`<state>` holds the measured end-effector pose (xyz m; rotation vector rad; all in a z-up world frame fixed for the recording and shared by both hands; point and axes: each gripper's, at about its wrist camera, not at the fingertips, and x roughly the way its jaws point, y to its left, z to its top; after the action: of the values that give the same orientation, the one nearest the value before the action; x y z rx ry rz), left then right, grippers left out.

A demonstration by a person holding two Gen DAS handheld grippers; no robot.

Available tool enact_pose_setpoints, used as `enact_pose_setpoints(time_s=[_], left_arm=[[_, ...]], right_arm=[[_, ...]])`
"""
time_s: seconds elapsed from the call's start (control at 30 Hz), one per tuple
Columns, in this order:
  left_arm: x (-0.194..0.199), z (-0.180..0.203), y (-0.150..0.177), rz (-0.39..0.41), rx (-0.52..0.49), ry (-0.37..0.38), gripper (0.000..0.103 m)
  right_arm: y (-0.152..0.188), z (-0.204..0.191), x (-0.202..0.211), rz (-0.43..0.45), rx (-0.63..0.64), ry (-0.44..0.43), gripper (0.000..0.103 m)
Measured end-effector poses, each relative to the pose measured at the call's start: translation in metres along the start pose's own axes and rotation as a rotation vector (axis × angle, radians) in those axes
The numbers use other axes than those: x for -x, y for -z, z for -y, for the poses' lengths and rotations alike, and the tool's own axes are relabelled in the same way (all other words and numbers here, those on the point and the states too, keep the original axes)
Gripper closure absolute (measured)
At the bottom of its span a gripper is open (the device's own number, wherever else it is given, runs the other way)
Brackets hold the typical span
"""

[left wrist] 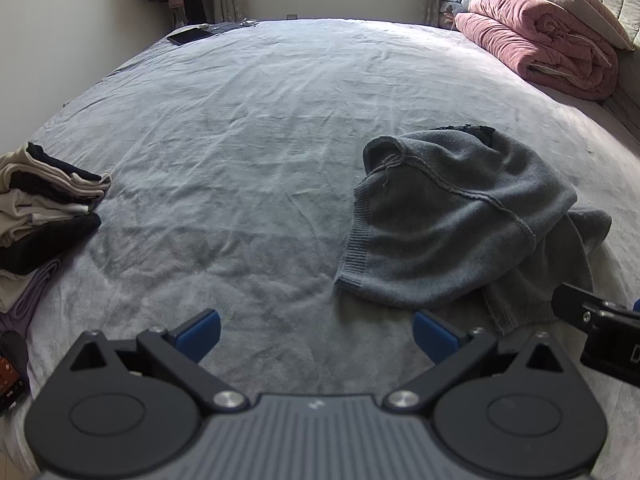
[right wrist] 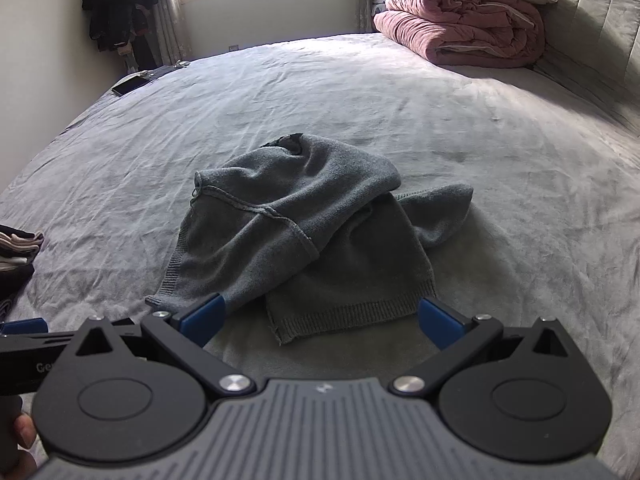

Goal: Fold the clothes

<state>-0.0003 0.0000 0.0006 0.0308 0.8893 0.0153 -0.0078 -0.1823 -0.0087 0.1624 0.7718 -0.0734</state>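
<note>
On velvety bedsheet (right wrist: pixel 400 92): crumpled ribbed-knit grey sweater (right wrist: pixel 304 232).

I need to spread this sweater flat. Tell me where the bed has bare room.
The widest bare sheet lies between the folded stack on the left edge and the crumpled grey sweater, running back to the tablet at the far corner. Another bare stretch separates the sweater from the pink quilt. The left edge and the headboard end are crowded.

The sweater (right wrist: pixel 304 232) is matt grey ribbed knit; the bed (right wrist: pixel 460 128) sheet is soft, creased, plush grey cloth.
</note>
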Motion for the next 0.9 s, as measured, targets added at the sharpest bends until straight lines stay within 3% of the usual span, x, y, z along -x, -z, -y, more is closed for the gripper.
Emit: enact_pose_setpoints(time_s=[0.17, 0.9], left_arm=[[0.0036, -0.004, 0.0025, 0.033, 0.009, 0.017, 0.001], [0.004, 0.0043, 0.0029, 0.016, -0.014, -0.007, 0.001]], right_arm=[[-0.0022, 0.0014, 0.0034, 0.003, 0.007, -0.001, 0.0], [0.0044, -0.0019, -0.0018, -0.007, 0.015, 0.008, 0.0]])
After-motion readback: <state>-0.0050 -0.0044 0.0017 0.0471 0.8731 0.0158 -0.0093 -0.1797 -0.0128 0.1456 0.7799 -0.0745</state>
